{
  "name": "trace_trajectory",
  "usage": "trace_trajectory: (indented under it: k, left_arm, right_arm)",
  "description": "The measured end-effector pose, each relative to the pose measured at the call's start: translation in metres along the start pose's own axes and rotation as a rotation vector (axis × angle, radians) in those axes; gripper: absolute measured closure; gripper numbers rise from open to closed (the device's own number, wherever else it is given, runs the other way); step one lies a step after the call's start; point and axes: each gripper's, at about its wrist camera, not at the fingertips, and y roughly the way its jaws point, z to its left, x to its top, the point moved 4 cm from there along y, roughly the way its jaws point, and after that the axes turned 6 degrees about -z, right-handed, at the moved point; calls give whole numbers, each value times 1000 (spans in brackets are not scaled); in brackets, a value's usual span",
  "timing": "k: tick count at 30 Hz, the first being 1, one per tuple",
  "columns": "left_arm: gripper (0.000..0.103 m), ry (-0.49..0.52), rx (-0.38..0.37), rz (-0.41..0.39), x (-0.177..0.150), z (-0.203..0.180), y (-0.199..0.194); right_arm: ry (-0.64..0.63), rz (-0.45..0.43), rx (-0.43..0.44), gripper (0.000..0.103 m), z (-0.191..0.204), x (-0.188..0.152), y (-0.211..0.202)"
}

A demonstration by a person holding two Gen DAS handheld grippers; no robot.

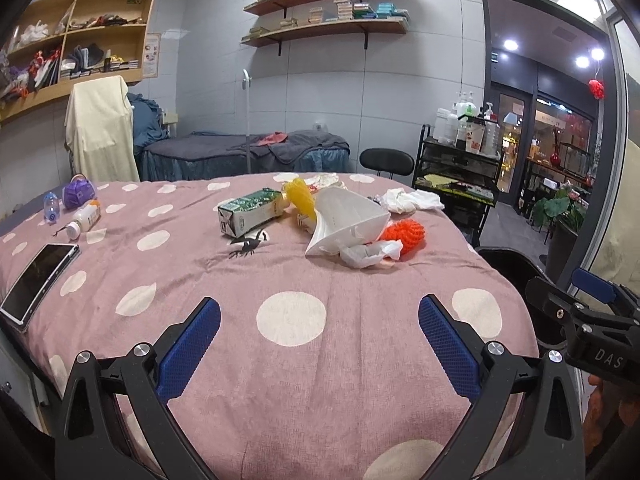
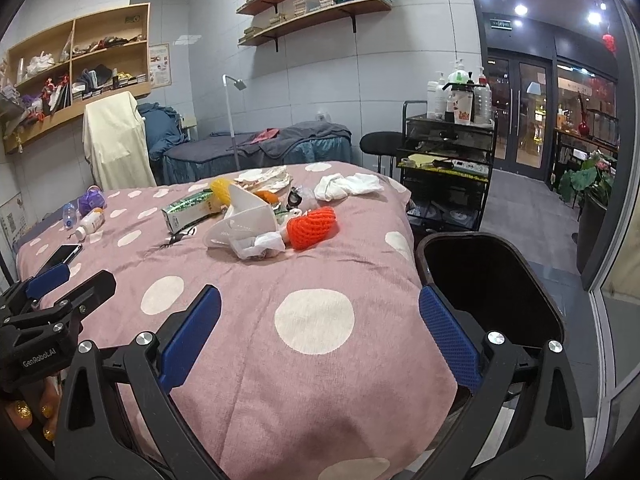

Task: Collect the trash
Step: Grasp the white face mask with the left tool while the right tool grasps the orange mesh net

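A heap of trash lies mid-bed on the pink dotted cover (image 1: 292, 380): a green-white carton (image 1: 250, 216) on its side, a yellow foam net (image 1: 302, 198), a crushed white container (image 1: 346, 220), crumpled tissue (image 1: 370, 254) and an orange foam net (image 1: 404, 234). The right wrist view shows the same carton (image 2: 188, 210), white container (image 2: 246, 216), tissue (image 2: 260, 246) and orange net (image 2: 314, 226). My left gripper (image 1: 320, 316) is open above the near cover, nothing between its fingers. My right gripper (image 2: 320, 316) is also open and empty, beside a black bin (image 2: 492, 284) at the bed's right edge.
A phone (image 1: 36, 280) lies at the bed's left edge, with a white bottle (image 1: 85, 220), a small clear bottle (image 1: 51, 206) and a purple object (image 1: 79, 194) beyond it. White cloth (image 1: 412, 200) lies at the far right. A black cart (image 2: 448, 160) and chair (image 2: 380, 142) stand behind.
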Motion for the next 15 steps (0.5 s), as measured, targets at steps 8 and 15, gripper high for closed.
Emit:
trace_trajectory:
  k: [8, 15]
  left_arm:
    - [6, 66, -83, 72, -1, 8, 39]
    - [6, 119, -190, 114, 15, 2, 87]
  right_arm:
    - [-27, 127, 87, 5, -4, 5, 58]
    - [-42, 232, 162, 5, -2, 17, 113]
